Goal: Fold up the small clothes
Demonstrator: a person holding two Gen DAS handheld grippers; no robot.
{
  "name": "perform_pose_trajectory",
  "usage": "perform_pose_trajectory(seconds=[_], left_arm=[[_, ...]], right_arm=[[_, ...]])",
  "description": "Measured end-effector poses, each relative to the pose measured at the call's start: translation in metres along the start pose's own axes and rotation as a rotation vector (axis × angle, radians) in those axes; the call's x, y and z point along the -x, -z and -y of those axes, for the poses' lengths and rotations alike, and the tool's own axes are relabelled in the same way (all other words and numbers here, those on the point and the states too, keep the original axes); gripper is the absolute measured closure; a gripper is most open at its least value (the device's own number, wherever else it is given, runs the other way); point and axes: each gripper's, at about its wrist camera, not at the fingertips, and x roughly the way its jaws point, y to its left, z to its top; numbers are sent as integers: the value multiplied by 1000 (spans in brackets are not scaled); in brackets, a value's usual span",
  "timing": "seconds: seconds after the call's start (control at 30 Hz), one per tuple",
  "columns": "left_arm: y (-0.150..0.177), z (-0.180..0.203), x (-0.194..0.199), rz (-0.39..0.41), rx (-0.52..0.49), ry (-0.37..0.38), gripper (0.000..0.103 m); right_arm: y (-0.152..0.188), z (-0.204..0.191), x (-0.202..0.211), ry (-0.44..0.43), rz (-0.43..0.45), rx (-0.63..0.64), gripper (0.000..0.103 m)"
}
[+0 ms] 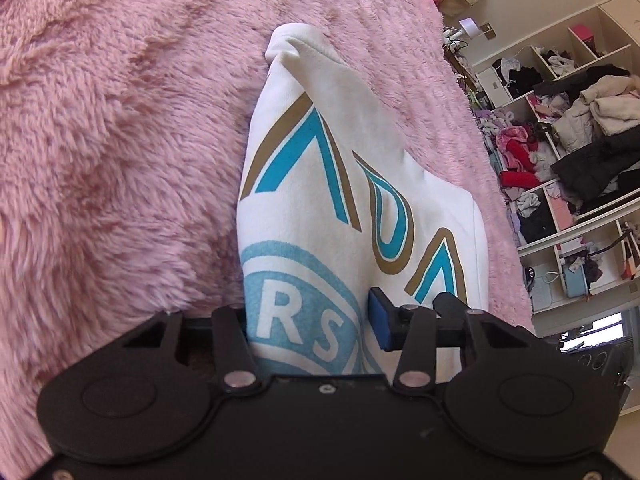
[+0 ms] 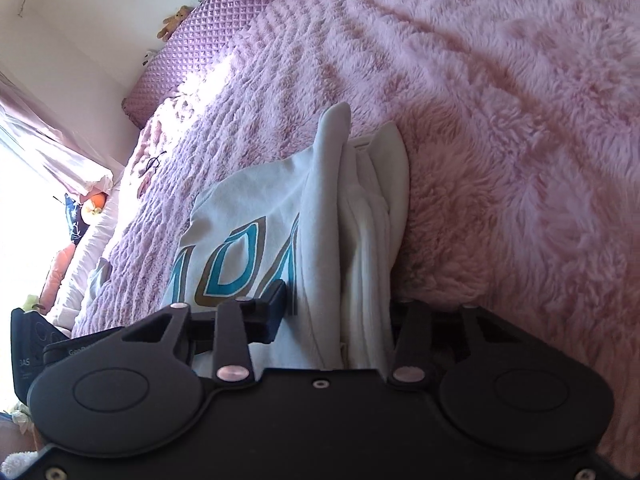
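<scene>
The white shirt point(image 1: 320, 184) with teal and tan lettering lies bunched on the pink fluffy blanket point(image 1: 112, 152) of a bed, and both grippers have hold of it.

In the left wrist view, the left gripper point(image 1: 308, 332) has its jaws partly closed on a thick fold of the shirt; the blue pad point(image 1: 379, 318) presses into the cloth beside the round pale-blue print. The shirt runs away from the jaws to a narrow, pinched tip point(image 1: 288, 46). Its left edge is a straight fold against the blanket; its right edge falls in a rounded corner near the bed's side. Bare blanket spreads widely to the left and ahead. To the right, past the bed edge, stand open shelves point(image 1: 568, 136) crammed with clothes.

In the right wrist view, the right gripper point(image 2: 340, 308) also has its jaws partly closed on the shirt, gripping several stacked layers point(image 2: 372, 240) whose edges stand upright between the fingers. The printed panel drapes to the left. Right of the layers and ahead, the blanket is open. The purple quilted headboard point(image 2: 208, 40) lies far off at the upper left.
</scene>
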Motion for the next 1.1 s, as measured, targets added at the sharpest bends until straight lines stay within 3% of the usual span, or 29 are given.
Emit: perform_pose_trajectory(seconds=[0.1,0.3,0.5,0.8,0.87,1.03,1.1], left_arm=[[-1,14,9,15,-33,-15,78],[-1,23,37,49,-65,-9,80],[-4,4,97,132,-81,-15,80],[-26,-70,223,294,-66,-104,79],[-30,-90,234,291,-46,-133,79],[-26,-192,203,165,161,-131,77],[-14,-224,193,161,216,-81,62]], right_arm=[[0,-12,11,28,27,27,74],[-6,-53,33,5,55,101,78],[0,-103,30,-67,42,160,79],[28,-198,-23,-278,5,223,79],[34,-208,-43,-302,-18,216,79],[66,-196,-119,-185,-134,199,79],[78,-182,-135,-140,-154,189,74]])
